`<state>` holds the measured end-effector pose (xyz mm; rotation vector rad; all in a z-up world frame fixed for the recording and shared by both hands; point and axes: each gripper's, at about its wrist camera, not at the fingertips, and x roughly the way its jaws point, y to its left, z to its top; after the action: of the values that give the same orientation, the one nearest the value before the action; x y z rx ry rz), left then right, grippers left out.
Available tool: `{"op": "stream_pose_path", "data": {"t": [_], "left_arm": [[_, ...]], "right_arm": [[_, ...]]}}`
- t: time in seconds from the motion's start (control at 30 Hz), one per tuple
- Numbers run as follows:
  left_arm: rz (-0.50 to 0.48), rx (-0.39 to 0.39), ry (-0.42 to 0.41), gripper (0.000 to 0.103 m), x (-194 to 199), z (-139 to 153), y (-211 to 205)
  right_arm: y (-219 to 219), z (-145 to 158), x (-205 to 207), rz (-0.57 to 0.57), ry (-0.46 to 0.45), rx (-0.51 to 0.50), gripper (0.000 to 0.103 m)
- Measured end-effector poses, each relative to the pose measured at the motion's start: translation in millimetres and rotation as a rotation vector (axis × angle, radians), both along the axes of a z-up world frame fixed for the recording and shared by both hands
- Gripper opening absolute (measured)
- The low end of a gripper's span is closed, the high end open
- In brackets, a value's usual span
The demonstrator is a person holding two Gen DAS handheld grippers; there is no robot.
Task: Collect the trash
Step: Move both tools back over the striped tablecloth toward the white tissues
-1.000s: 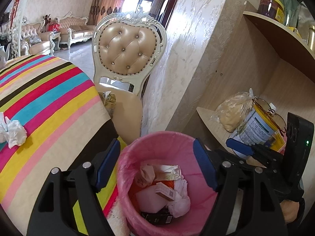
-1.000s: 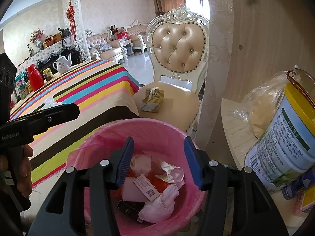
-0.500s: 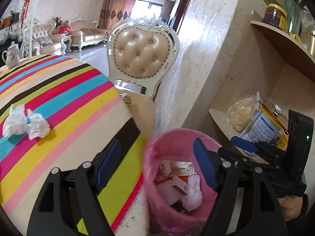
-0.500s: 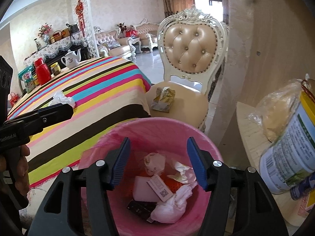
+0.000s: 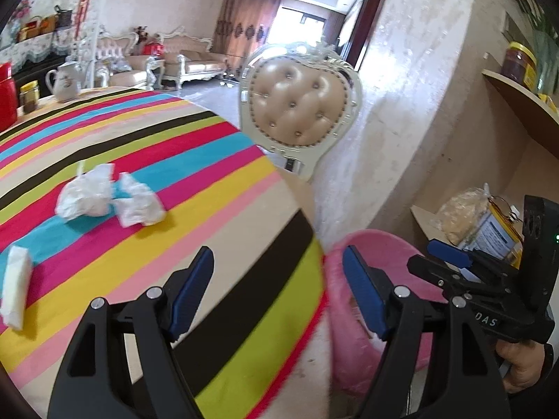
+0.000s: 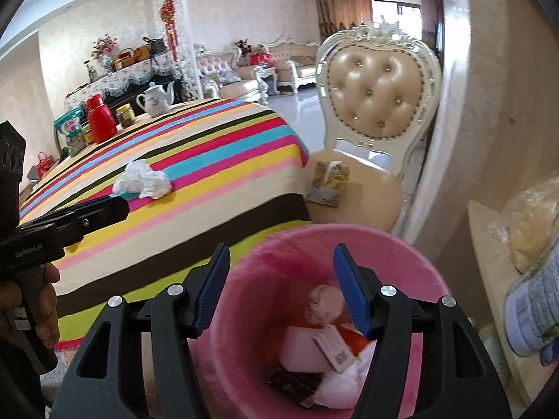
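Tongs (image 5: 277,291) over table edge (image 5: 307,230) (empty)

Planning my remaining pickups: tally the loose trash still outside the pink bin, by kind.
Crumpled white tissues on the striped table: 2
White folded piece at the table edge: 1
Crushed yellowish carton on the chair seat: 1
Total: 4

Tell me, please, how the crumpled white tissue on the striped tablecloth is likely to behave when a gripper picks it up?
The crumpled white tissue looks thin and loosely wadded, so it is probably very light and will squash flat. It seems to lie as two wads, so one may stay behind. It should not roll.
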<state>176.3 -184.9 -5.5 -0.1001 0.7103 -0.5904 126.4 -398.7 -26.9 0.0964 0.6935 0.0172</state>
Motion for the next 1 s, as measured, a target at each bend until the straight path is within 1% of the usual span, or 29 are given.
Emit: {"op": "stream_pose_path", "data": {"t": [0.37, 0.5, 0.63, 0.83, 1.0], "left_arm": [[0.138, 0.027, 0.003, 0.073, 5.8, -7.2, 68.3], [0.208, 0.042, 0.007, 0.073, 7.3, -9.8, 100.4], [0.266, 0.061, 0.016, 0.072, 10.1, -13.1, 128.4], [0.339, 0.095, 0.032, 0.072, 15.1, -19.9, 165.4], [0.383, 0.128, 0.059, 0.072, 22.0, -28.9, 187.1]], "right_arm": [[39.4, 1.6, 22.5, 0.090, -0.006, 0.009, 0.061], [57.3, 3.3, 35.7, 0.135, -0.012, 0.014, 0.068], [75.0, 3.4, 48.6, 0.178, -0.010, 0.019, 0.071], [103.1, 3.4, 63.9, 0.229, -0.006, 0.022, 0.073], [120.5, 2.1, 77.3, 0.252, -0.001, 0.025, 0.074]]}}
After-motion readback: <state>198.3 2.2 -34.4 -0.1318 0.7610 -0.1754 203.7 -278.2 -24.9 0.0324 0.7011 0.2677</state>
